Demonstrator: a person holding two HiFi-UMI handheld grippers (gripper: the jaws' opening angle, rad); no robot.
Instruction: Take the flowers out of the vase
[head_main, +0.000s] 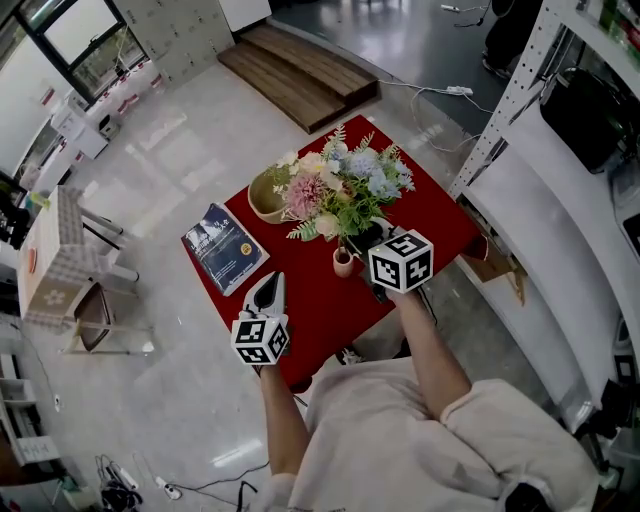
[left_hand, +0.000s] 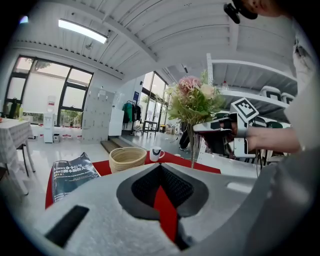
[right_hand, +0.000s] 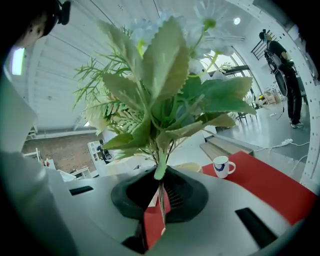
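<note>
where the right gripper (right_hand: 160, 197) pinches the thin green stems, its jaws sit nearly together on them. flowers (head_main: 345, 190): pink, cream and pale blue heads, serrated leaves, fern sprigs, bunched above the red table (head_main: 320, 315), over the small pink vase (head_main: 343, 262); stem ends hidden. left gripper (head_main: 270, 283): jaws together, empty, low over the table.

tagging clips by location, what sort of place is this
Probably a lab or workshop hall rather than a home: a wide polished floor, white metal shelving at the side, tall dark-framed windows and a row of lockers.
</note>
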